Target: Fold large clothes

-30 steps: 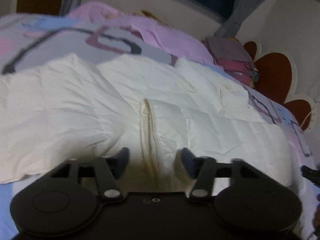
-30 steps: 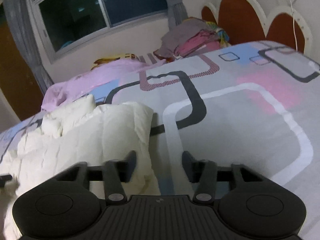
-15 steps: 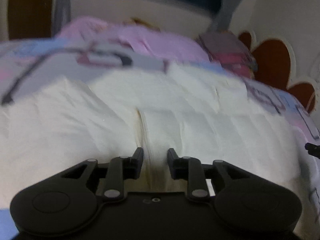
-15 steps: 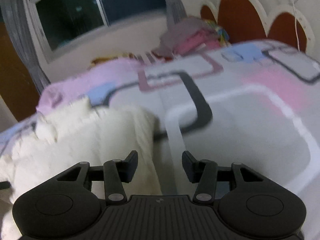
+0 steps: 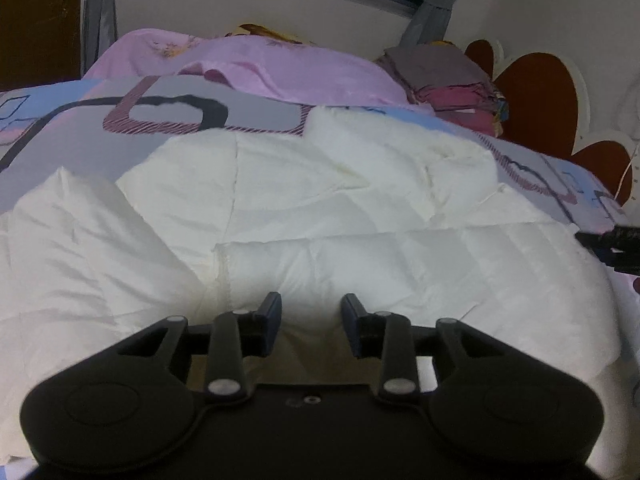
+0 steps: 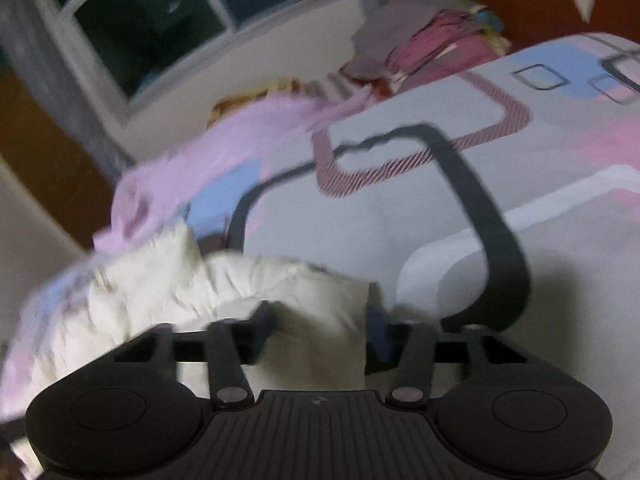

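Matt puffy quilted cloth jacket [image 5: 320, 216], matt black, probably plastic tongs [image 5: 311, 320], printed cloth bedspread [image 6: 440, 216]

Cream-white quilted garment [image 5: 320, 216], stitched in square panels, with a faintly yellowed seam. Bed cover [image 5: 256, 114]: pale grey ground printed with rounded rectangles outlined in dark charcoal, in maroon hatching and in white, with light-blue and pink patches. Lilac-pink blanket [image 5: 280, 68], plain. Stacked clothes [image 5: 452, 76]: grey on top, magenta-pink beneath, with yellow and blue edges. Headboard [image 5: 536, 92]: rust-brown lobes edged in cream. Curtains [image 5: 98, 16]: grey. Wall: off-white. Window panes: near-black. Left claw [image 5: 311, 322] and right claw [image 6: 320, 338]: matt black bodies, dark navy finger pads [image 5: 270, 318], silver pivot pins.
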### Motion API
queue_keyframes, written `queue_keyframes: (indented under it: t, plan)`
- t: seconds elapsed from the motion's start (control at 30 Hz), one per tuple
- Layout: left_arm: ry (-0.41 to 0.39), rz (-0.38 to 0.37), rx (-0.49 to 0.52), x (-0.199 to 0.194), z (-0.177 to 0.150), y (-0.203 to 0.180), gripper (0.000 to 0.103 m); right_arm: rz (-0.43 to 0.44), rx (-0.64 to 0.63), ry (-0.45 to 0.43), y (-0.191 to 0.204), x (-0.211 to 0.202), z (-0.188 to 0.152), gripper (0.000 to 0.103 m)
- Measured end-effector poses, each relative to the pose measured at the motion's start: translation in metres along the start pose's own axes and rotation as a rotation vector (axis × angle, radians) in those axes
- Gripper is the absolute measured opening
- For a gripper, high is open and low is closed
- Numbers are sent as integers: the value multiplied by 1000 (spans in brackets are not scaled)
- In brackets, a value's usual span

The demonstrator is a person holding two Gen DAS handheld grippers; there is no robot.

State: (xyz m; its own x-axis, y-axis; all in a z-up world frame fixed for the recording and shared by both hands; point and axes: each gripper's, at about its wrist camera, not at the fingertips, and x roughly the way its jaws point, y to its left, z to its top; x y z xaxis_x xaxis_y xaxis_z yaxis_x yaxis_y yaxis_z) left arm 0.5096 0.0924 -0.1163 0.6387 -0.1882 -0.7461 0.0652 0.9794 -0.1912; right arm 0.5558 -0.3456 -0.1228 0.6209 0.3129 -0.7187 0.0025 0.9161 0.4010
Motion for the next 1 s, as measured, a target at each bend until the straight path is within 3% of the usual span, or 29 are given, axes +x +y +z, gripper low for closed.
queue_keyframes:
  t: [0.23,0.33,0.4,0.43,0.47,0.5,0.6,0.7,0.8,0.9,1.0]
  plan:
    - [8,34,35,-2,-6,-1,35,-36,-57,-17,4,8,-16,43]
    - [-15,46,29,-17,1,-3,34,-62,-76,-148,7,-23,-11,43]
    - [-59,34,48,-28,4,-12,39,-49,-80,-183,10,-31,-5,43]
    - [-68,18,52,-28,6,-16,39,-46,-88,-170,12,-28,-2,37]
    - [-70,-11,59,-27,8,-22,39,-46,-100,-140,14,-21,0,14]
    - [-65,-20,72,-24,8,-29,39,-59,-109,-97,17,-10,0,9]
    - [-14,-22,83,-3,4,-39,41,-99,-126,-33,18,12,-7,9]
    - [3,-11,86,11,-5,-34,43,-118,-153,-44,20,13,-14,9]
    - [8,11,103,3,-4,-35,44,-99,-140,-79,22,-12,-17,9]
    - [-20,15,117,-13,-13,-37,58,-58,-123,-63,22,-37,-34,9]
    - [-28,42,125,-25,-25,-34,58,-77,-135,-61,27,-58,-63,9]
